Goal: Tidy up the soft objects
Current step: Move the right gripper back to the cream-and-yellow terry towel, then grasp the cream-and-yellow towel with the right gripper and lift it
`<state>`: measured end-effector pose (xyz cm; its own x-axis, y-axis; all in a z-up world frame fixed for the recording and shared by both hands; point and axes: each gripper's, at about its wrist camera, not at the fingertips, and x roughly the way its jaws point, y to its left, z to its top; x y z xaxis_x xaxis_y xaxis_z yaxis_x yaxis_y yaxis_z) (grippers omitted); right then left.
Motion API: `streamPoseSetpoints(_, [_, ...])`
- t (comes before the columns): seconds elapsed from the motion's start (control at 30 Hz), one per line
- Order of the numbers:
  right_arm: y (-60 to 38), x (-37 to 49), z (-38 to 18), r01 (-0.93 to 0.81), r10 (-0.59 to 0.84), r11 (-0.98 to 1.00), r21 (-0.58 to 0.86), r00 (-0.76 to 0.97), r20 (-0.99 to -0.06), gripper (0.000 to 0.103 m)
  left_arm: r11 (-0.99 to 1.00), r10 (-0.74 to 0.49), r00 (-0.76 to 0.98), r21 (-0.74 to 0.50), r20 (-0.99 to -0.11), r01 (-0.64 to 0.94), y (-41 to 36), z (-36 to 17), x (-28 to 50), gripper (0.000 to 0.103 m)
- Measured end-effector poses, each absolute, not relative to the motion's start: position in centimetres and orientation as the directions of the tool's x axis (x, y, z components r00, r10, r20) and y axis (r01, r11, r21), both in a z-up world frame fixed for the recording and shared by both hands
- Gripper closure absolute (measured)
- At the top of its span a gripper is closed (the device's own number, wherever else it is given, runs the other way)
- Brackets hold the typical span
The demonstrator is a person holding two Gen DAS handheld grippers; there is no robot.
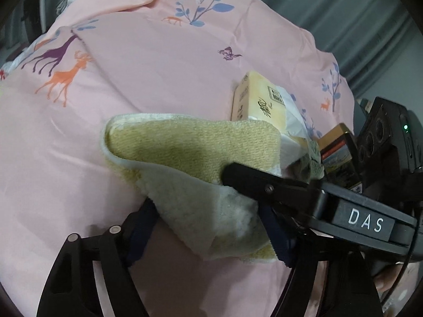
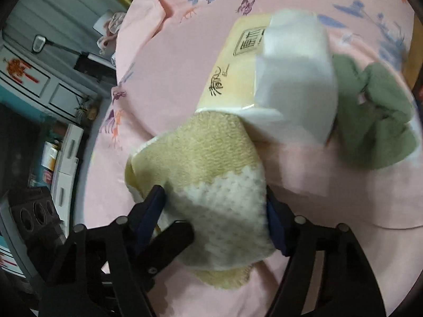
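Currently the yellow towel [image 1: 185, 155] is being gripped by both the left gripper [image 1: 208, 227] and right gripper [image 2: 214, 211], over the pink sheet [image 1: 132, 79], touching the tissue pack [image 2: 264, 79]; a green cloth [image 2: 375, 116] is lying beside.

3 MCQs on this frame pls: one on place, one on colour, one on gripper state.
1. What does the tissue pack rest on?
A. pink sheet B. wooden floor C. metal tray
2. What colour is the cloth beside the pack?
A. red B. green C. black
3. What holds the yellow towel?
A. nothing B. left gripper only C. both grippers

A: the printed pink sheet lies under the pack.
B: it shows as olive green in the right wrist view.
C: the left gripper and the right gripper each have fingers on both sides of the towel.
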<state>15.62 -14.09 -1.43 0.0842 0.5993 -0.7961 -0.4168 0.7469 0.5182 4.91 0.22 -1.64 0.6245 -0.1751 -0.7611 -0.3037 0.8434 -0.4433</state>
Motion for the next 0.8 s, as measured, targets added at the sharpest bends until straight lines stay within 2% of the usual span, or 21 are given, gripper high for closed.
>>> streamPoseSetpoints(0.03, [-14.1, 15.4, -1.4, -0.423, 0.6, 0.745, 0.515, 0.089, -0.795, 0.037, 0.844, -0.185, 0.625, -0.449, -0.758, -0.295, 0.2, -1.6, 5.0, 0.033])
streamPoseSetpoints(0.07, [-13.9, 15.2, -1.3, -0.431, 0.598, 0.743, 0.512, 0.084, -0.797, 0.049, 0.838, -0.205, 0.624, -0.465, -0.754, -0.286, 0.2, -1.7, 5.1, 0.045])
streamPoseSetpoints(0.1, [-13.7, 15.0, -1.4, -0.438, 0.598, 0.738, 0.514, 0.071, -0.798, 0.053, 0.825, -0.24, 0.619, -0.493, -0.748, -0.276, 0.2, -1.8, 5.2, 0.05])
streamPoseSetpoints(0.23, [-14.1, 14.6, -1.4, -0.428, 0.644, 0.701, 0.57, 0.038, -0.764, 0.063, 0.844, -0.226, 0.631, -0.473, -0.742, -0.255, -0.3, -1.3, 4.7, 0.055])
streamPoseSetpoints(0.43, [-14.5, 13.0, -0.1, -0.458, 0.673, 0.67, 0.584, 0.045, -0.738, 0.064, 0.88, -0.195, 0.668, -0.43, -0.718, -0.205, -1.2, 0.3, 3.2, 0.058])
streamPoseSetpoints(0.8, [-15.0, 10.3, 4.1, -0.518, 0.729, 0.634, 0.574, 0.153, -0.667, 0.064, 0.902, -0.195, 0.768, -0.42, -0.611, -0.105, -1.8, 3.8, 0.6, 0.058])
